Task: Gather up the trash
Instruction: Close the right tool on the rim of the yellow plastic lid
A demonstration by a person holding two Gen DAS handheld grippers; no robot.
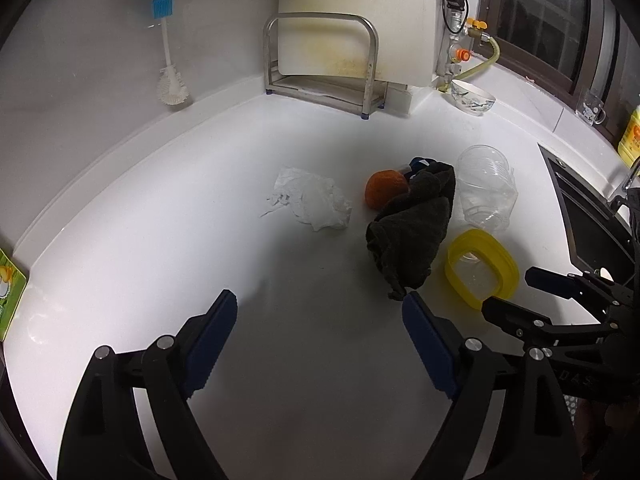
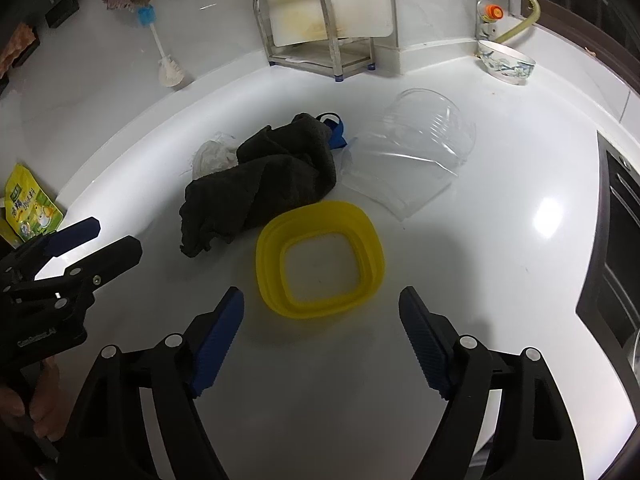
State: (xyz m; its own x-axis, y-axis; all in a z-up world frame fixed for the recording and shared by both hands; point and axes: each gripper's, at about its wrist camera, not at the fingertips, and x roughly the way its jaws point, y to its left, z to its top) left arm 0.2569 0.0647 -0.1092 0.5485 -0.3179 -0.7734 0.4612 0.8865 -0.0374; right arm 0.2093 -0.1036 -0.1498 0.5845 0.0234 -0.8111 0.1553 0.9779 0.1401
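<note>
A crumpled white tissue point(image 1: 310, 200) lies on the white counter, partly hidden behind the cloth in the right wrist view point(image 2: 212, 154). An orange peel point(image 1: 385, 189) sits beside a dark cloth point(image 1: 412, 226) point(image 2: 260, 182). A clear plastic jar point(image 1: 486, 188) point(image 2: 416, 148) lies on its side. A yellow collapsible bowl point(image 1: 482, 266) point(image 2: 320, 258) stands in front of it. My left gripper point(image 1: 320, 308) point(image 2: 116, 236) is open and empty, short of the tissue. My right gripper point(image 2: 322, 300) point(image 1: 508, 292) is open and empty, just short of the yellow bowl.
A steel rack with a white cutting board point(image 1: 320, 56) stands at the back wall. A bottle brush point(image 1: 168, 60) leans left of it. A patterned bowl point(image 1: 474, 98) sits back right. A sink point(image 1: 592, 216) lies at the right. A green-yellow packet point(image 2: 30, 208) lies at the left.
</note>
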